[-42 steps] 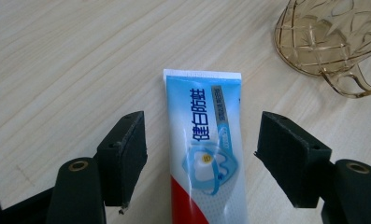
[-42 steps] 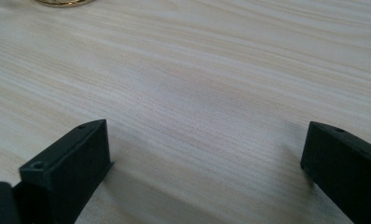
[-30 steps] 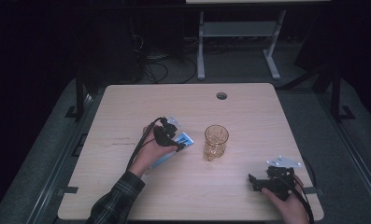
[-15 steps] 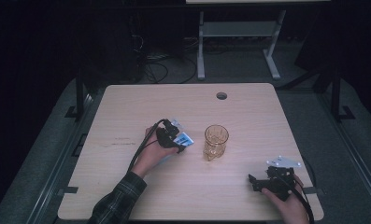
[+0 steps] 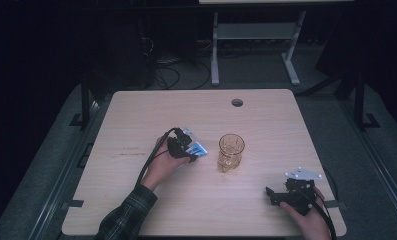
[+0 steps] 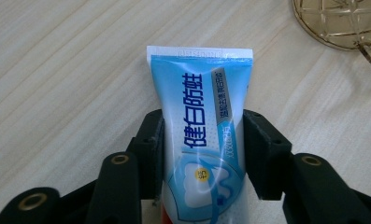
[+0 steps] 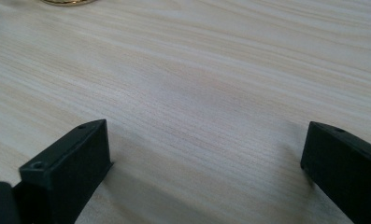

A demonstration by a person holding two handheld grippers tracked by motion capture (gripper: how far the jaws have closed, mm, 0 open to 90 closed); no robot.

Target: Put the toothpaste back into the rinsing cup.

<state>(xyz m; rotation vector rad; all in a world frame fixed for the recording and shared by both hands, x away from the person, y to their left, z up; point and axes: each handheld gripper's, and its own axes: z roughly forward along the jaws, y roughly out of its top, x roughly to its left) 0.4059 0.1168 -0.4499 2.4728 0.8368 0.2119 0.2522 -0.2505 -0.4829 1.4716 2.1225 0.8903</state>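
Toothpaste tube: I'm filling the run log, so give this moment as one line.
left gripper: shut on tube | right gripper: open, over bare table | glass: upright, right of tube

Your left gripper (image 5: pixel 192 152) is black, with blocky jaws carrying small round holes and brass-coloured rings at the pivots, and a black cable loops back from it along your forearm. Your left sleeve (image 5: pixel 123 220) is a dark plaid with pale lines. Your right gripper (image 5: pixel 272 194) is black too, its jaws square-ended with small screw holes, and it wears a grey three-cornered plate (image 5: pixel 303 175) dotted with pale spots on top, plus a black cable trailing by your wrist.
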